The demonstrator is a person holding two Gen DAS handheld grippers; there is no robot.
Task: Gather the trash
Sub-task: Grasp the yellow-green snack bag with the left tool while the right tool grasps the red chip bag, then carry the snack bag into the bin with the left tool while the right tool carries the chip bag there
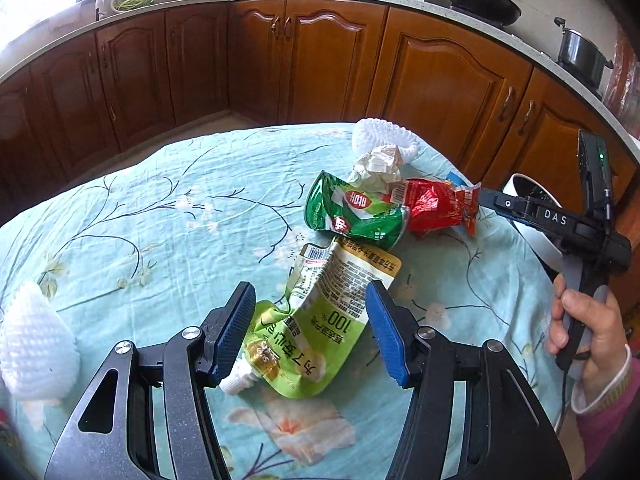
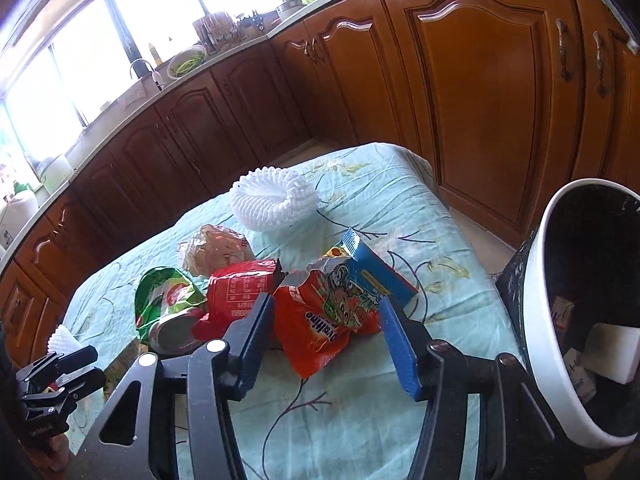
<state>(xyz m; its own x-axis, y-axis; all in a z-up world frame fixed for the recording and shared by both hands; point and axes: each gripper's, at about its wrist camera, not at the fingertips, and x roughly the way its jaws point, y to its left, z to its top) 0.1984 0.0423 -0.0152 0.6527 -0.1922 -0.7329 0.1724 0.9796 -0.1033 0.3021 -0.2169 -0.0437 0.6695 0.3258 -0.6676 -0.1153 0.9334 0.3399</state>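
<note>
Wok (image 1: 482, 0), pot (image 1: 580, 54), wooden cabinets (image 2: 476, 92)

A round table under a pale blue floral cloth (image 1: 168, 208) stands before a curved run of brown wooden cabinets (image 1: 440, 76). Near its middle lies a crumpled yellow-green spouted pouch (image 1: 320, 320); behind it a green foil snack bag (image 1: 352, 212) touches a red foil wrapper (image 1: 436, 204), with a crumpled white paper wad (image 1: 378, 168) and a white foam net sleeve (image 1: 380, 134) farther back. Another white foam net (image 1: 36, 348) lies at the left edge. A white-rimmed black-lined bin (image 2: 544, 280) stands beside the table's right edge.
</note>
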